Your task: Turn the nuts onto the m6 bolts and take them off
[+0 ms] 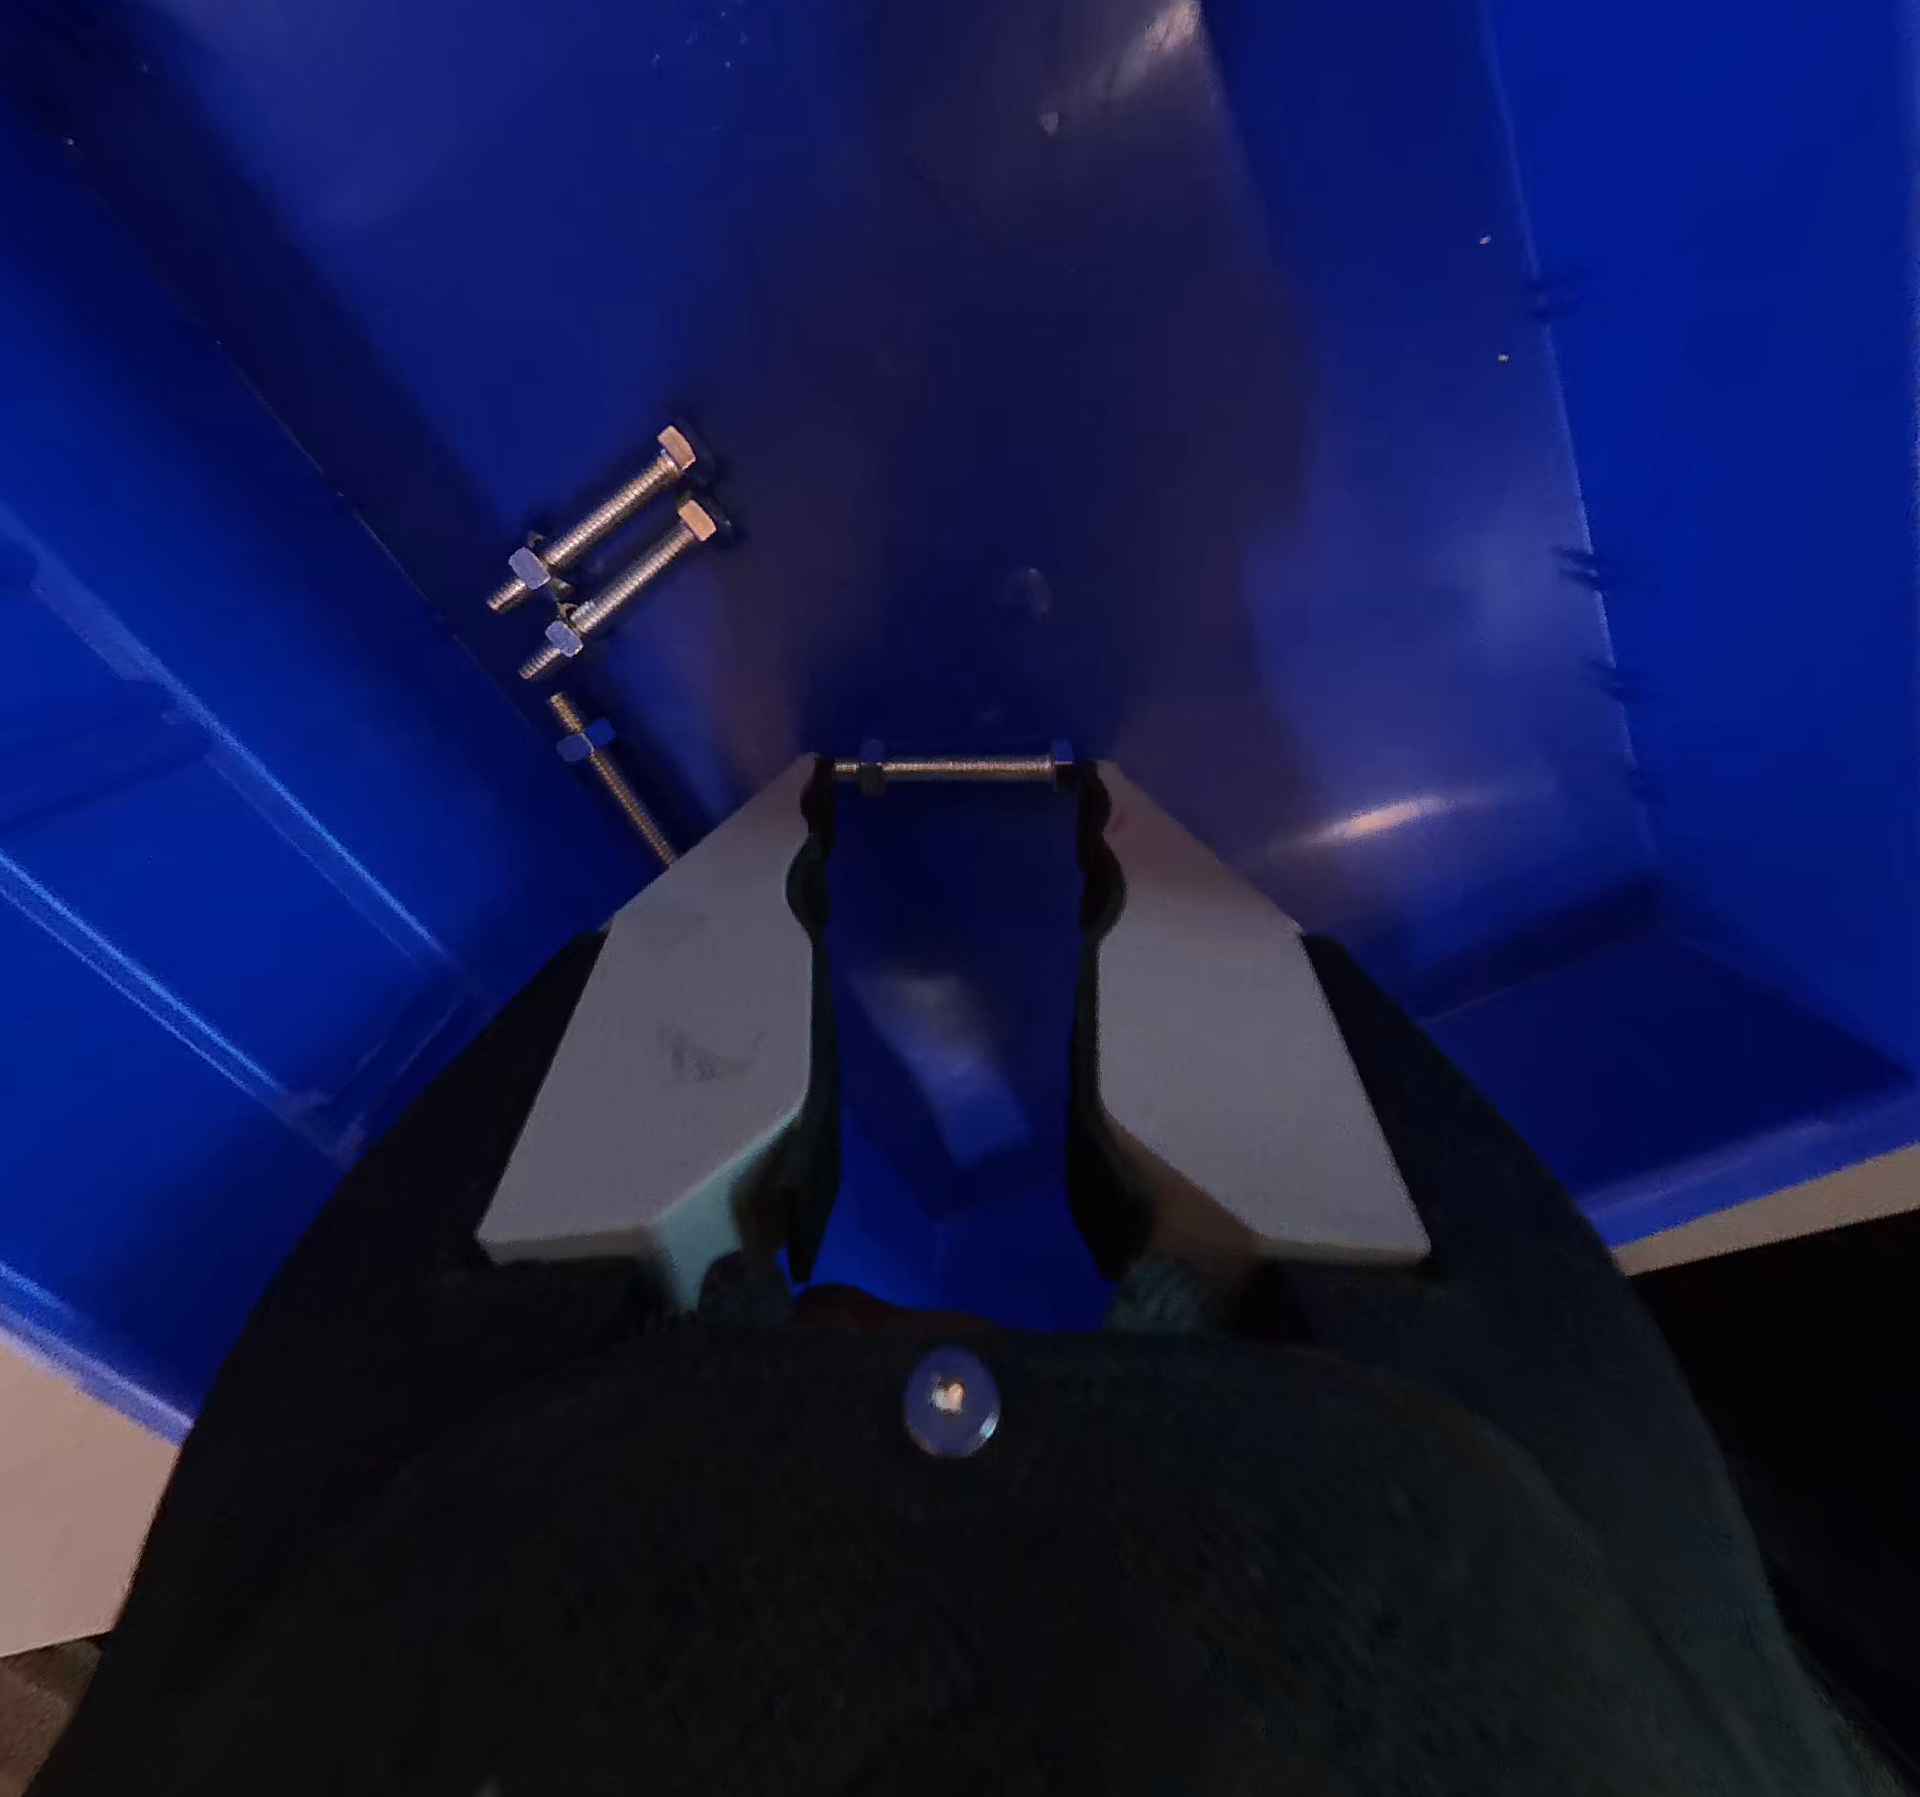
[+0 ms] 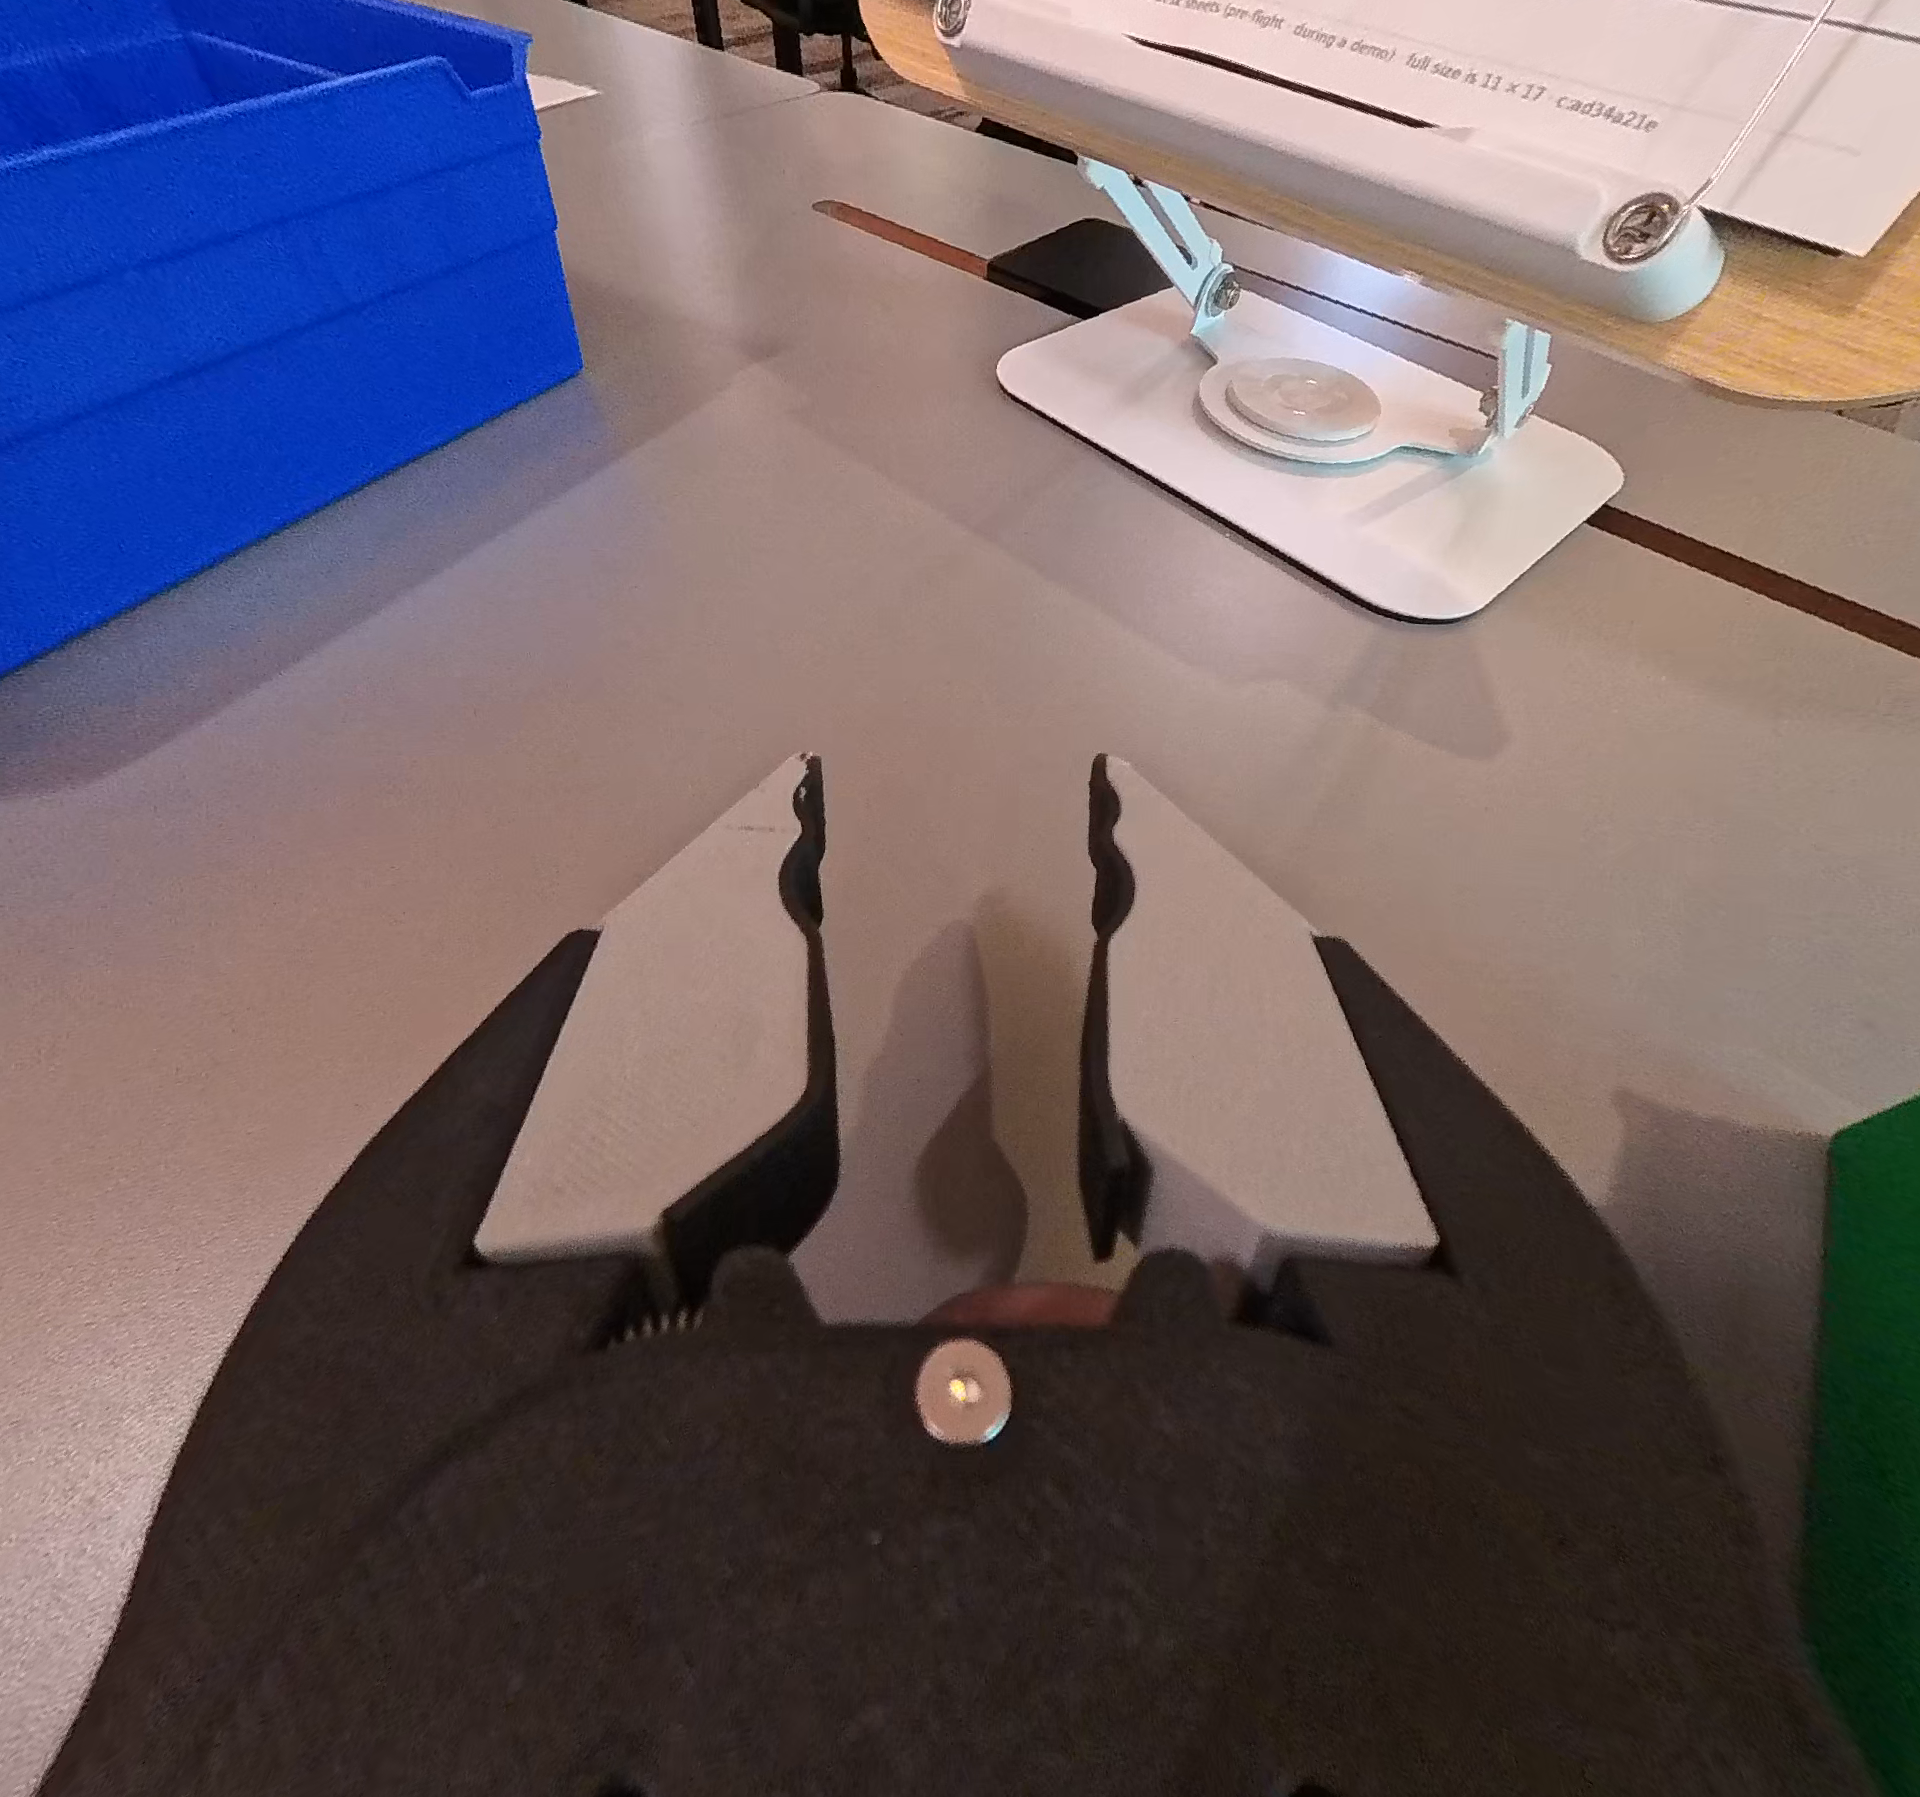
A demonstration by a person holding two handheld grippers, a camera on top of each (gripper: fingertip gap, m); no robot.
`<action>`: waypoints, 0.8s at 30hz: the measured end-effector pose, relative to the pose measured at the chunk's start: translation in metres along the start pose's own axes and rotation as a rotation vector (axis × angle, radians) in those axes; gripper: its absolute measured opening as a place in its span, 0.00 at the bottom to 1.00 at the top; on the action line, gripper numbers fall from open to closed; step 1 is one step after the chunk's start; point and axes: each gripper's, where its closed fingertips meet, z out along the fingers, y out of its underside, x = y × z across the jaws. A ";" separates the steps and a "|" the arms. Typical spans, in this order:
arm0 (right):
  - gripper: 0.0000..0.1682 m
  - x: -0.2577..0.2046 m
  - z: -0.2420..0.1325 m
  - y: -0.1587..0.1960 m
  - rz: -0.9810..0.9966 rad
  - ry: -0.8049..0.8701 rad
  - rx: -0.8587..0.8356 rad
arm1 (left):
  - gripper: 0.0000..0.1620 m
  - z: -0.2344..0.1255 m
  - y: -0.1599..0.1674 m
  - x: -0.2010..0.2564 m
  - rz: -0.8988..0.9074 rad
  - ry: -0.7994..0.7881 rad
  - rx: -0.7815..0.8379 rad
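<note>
Steel bolt (image 1: 954,767) spans the left tongs' (image 1: 954,773) tips, clamped endwise; right tongs (image 2: 956,781) gape empty.

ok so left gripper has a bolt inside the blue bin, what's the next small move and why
Probably lift the left gripper straight up out of the blue bin. It holds a bolt crosswise between its fingertips, a nut near each end, with three more bolts lying by the wall. The right gripper hangs open and empty over the table, so the bolt must come to it.

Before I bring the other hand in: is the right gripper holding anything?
No. The right gripper is open and empty above the bare grey table, while the left gripper holds a bolt lengthwise between its tips.
</note>
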 end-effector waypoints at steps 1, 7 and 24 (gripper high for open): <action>0.29 0.000 0.000 0.000 0.001 -0.001 0.000 | 0.28 0.000 0.000 0.000 0.001 -0.004 0.001; 0.29 -0.001 0.000 0.000 -0.001 -0.004 0.000 | 0.27 0.001 -0.001 0.003 0.018 -0.004 0.019; 0.25 -0.075 -0.032 -0.029 -0.036 -0.463 0.125 | 0.27 -0.148 -0.093 0.191 1.100 -0.668 1.084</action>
